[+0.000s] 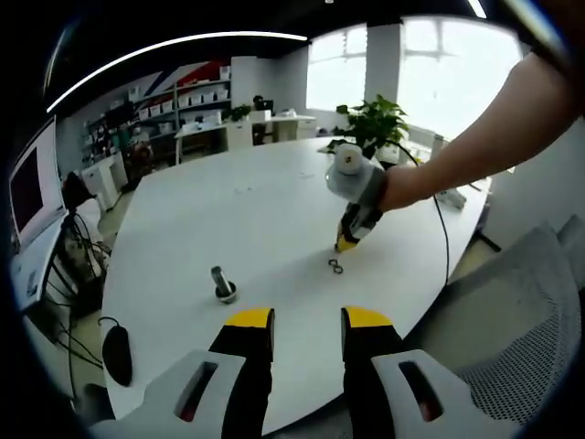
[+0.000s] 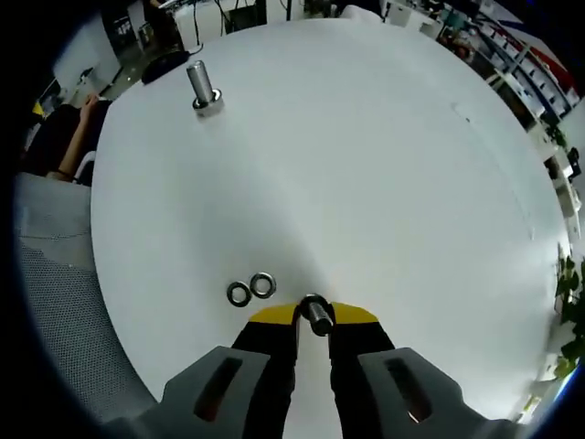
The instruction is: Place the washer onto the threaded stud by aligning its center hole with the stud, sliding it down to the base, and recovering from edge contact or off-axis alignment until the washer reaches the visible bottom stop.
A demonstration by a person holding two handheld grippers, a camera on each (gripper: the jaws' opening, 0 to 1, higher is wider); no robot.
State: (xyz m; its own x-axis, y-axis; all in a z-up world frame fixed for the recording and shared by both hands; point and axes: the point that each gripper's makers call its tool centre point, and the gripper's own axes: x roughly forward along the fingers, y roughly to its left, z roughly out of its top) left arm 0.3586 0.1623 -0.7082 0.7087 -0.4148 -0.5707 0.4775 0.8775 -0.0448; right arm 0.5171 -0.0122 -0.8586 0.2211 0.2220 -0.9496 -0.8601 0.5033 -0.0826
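The right tool (image 2: pixel 313 315) is clamping a small metal piece, seemingly a washer, beside two washers (image 2: pixel 250 289) lying on the bench (image 2: pixel 384 165). The left tool (image 1: pixel 307 322) is hanging with jaws apart, holding nothing. Next, the carry to the stud (image 2: pixel 202 87), well away, is calling for hole-to-axis alignment.

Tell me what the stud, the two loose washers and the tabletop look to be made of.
Stud: likely bare steel, judging by its grey sheen and bright highlights. Two loose washers: probably plated metal, shiny silver rings with dark centre holes. Tabletop: a smooth white surface, perhaps laminate; soft glare and no grain, so the core material stays uncertain.

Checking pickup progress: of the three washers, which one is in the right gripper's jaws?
The washer pinched edge-on at the right gripper tips; the other two washers lie flat, side by side on the table.
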